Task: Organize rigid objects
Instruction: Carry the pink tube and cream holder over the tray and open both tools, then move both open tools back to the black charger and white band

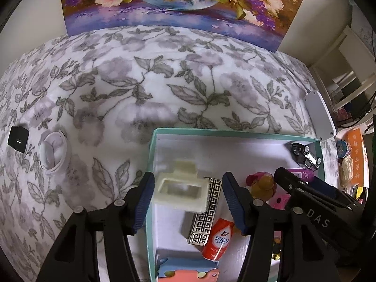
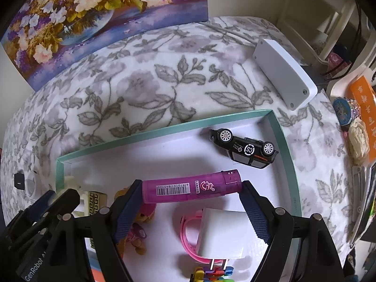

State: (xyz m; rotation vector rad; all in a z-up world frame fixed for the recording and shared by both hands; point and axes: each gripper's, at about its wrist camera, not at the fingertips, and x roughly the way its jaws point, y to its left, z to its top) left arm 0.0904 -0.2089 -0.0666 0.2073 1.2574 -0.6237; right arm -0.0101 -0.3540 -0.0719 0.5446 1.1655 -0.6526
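Observation:
A teal-rimmed box (image 1: 235, 133) with a white floor lies on a floral blanket. My left gripper (image 1: 188, 181) hangs over the box's left end with a cream plastic frame (image 1: 181, 190) between its fingers. The blurred frame touches the left finger; a gap separates it from the right finger. My right gripper (image 2: 191, 185) is shut endwise on a purple tube (image 2: 190, 188) above the box (image 2: 164, 129). In the box lie a black toy car (image 2: 244, 149), a pink strap (image 2: 188, 235), a white plug (image 2: 223, 232), a patterned silver case (image 1: 206, 211) and a red-and-white bottle (image 1: 218, 239).
A white oblong device (image 2: 284, 75) lies on the blanket beyond the box's right corner. A small black square (image 1: 17, 138) and a white round case (image 1: 55, 152) sit left of the box. A flower painting (image 1: 178, 2) leans at the back; shelves and clutter stand at the right.

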